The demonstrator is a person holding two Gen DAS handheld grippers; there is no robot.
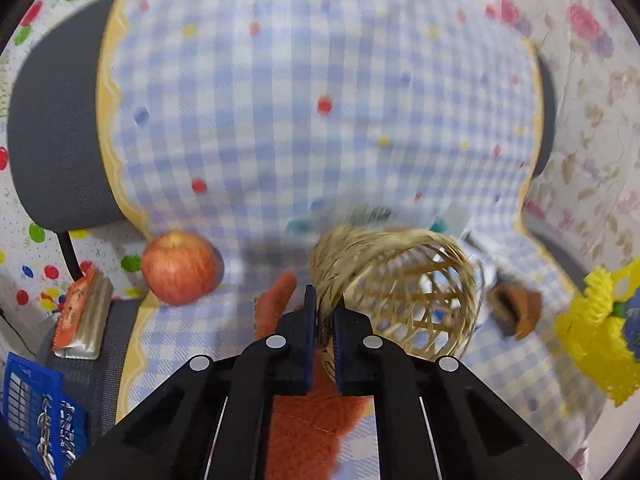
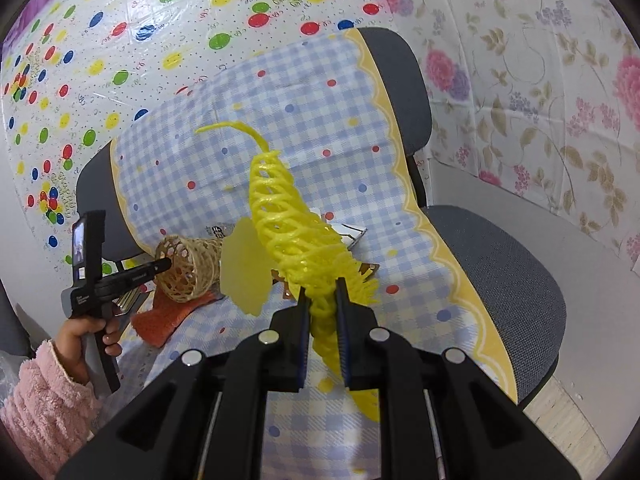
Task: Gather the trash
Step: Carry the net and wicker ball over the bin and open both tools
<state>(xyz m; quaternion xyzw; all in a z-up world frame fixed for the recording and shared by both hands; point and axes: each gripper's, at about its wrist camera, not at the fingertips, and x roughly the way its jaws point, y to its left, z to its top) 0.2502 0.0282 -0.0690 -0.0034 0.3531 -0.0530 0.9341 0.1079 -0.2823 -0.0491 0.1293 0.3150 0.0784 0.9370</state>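
Right gripper [image 2: 323, 300] clamped on yellow foam net [image 2: 296, 236] | left gripper [image 1: 325, 312] clamped on wicker basket [image 1: 400, 280] rim | apple [image 1: 180, 267] left of it | checked cloth [image 2: 320, 128] over grey chair [image 2: 500, 264], floral wall [image 2: 560, 80] right.

A grey office chair [image 2: 500, 264] carries everything, draped in a blue-and-white checked cloth [image 2: 320, 128] with a yellow scalloped border, on which lie a red apple [image 1: 180, 268], an orange knitted piece [image 2: 164, 320] and scattered wrappers [image 2: 352, 236].

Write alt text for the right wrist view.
The right gripper is shut on a yellow foam net, lifted above a checked cloth on a grey chair. At left, the left gripper holds a tipped wicker basket.
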